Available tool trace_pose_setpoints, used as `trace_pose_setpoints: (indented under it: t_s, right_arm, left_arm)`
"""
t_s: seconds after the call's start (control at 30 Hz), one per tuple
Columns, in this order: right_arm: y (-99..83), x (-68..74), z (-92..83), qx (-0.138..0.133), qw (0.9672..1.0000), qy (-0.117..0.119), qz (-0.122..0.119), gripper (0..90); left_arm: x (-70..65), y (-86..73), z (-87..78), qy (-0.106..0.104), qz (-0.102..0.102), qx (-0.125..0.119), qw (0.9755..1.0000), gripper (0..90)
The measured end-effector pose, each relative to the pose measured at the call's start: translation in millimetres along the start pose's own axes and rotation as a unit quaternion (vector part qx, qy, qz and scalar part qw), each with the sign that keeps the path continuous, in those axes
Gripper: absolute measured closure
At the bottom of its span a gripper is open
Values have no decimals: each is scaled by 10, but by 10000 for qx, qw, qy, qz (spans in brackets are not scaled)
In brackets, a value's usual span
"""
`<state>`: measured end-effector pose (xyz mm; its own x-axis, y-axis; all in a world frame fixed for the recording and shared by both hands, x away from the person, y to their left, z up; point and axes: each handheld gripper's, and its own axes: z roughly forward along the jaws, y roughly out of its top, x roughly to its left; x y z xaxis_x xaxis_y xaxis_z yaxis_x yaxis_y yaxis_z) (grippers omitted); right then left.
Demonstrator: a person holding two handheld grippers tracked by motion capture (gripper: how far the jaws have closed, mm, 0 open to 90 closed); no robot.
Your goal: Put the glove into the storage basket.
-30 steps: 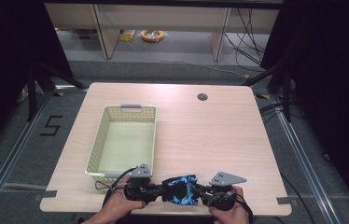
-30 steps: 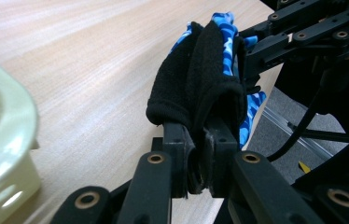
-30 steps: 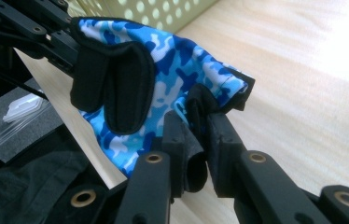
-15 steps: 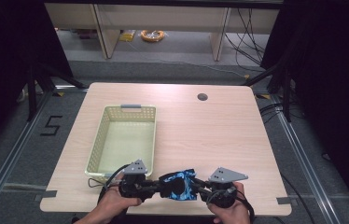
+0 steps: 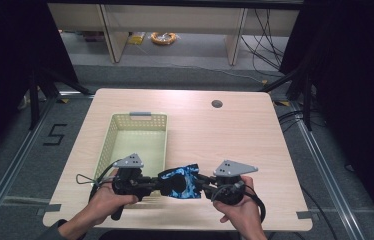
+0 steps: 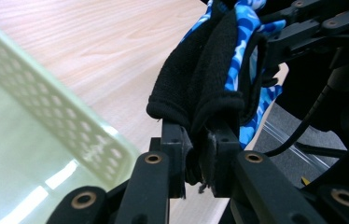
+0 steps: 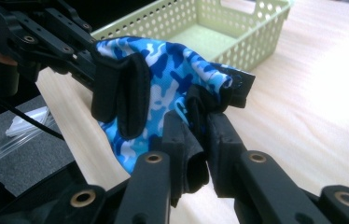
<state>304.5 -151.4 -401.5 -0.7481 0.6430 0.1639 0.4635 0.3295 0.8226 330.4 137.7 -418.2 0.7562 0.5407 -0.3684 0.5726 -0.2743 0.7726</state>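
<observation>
A fixed high view looks forward and down over the whole counter (image 5: 235, 135). Each gripper view peers close along its own jaws, and all three views share the green basket (image 5: 125, 131) and camouflage glove (image 7: 163, 74).

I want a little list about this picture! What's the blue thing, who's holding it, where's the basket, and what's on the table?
held thing: a blue camouflage glove with black trim
left tool: shut on one black edge of the glove
right tool: shut on the opposite edge
glove position: stretched between both tools, lifted above the near edge of the table
basket: pale green, perforated, empty, on the left half of the table
basket and glove: the glove is outside the basket, just past its near right corner
</observation>
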Motion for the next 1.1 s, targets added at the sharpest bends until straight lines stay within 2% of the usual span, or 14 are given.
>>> trace_pose_setpoints:
  t_s: [0.07, 0.1, 0.23, 0.27, 0.3, 0.37, 0.47, 0.5, 0.6, 0.7, 0.77, 0.83, 0.97, 1.1]
  right_arm:
    - [95, 6, 35, 12, 10000, 20, -54, 796]
    - [141, -5, 59, -12, 9998, 34, -193, 796]
    - [313, 32, 115, 41, 9997, 41, -226, 796]
    - [354, 26, 134, 10, 9994, 54, -335, 796]
    - [386, 51, 142, 58, 9997, 76, -239, 796]
    - [451, 56, 179, 52, 9993, 80, -362, 796]
    - [534, 85, 247, 60, 9993, 117, -344, 797]
    - [568, 74, 279, 49, 9985, 141, -525, 797]
    - [637, 116, 355, 73, 9990, 182, -393, 797]
    - [718, 120, 476, 78, 9983, 215, -530, 797]
    - [773, 139, 576, 130, 9989, 227, -377, 798]
    - [828, 113, 682, 135, 9985, 230, -475, 798]
    - [917, 129, 872, 254, 9987, 327, -304, 799]
    - [974, 148, 1051, 382, 9985, 306, -264, 799]
  left_arm:
    - [46, 36, -55, 27, 58, -32, 10000, 799]
    - [63, 50, -79, 15, 28, -33, 10000, 799]
    - [156, 131, -199, 29, -42, -101, 9999, 798]
    - [177, 142, -220, 40, -82, -132, 9999, 798]
    - [199, 158, -250, 39, -68, -103, 9999, 799]
    - [235, 175, -293, 35, -72, -140, 9999, 799]
    - [298, 188, -363, 108, -78, -136, 9998, 800]
    - [328, 191, -387, 122, -87, -122, 9998, 800]
    - [434, 196, -461, 129, -178, -98, 9997, 800]
    - [540, 201, -524, 236, -225, -87, 9994, 800]
    - [627, 205, -563, 267, -299, -31, 9992, 801]
    - [711, 207, -597, 328, -323, -9, 9989, 801]
    - [868, 214, -673, 444, -436, 59, 9980, 802]
    - [983, 210, -711, 569, -429, 175, 9973, 803]
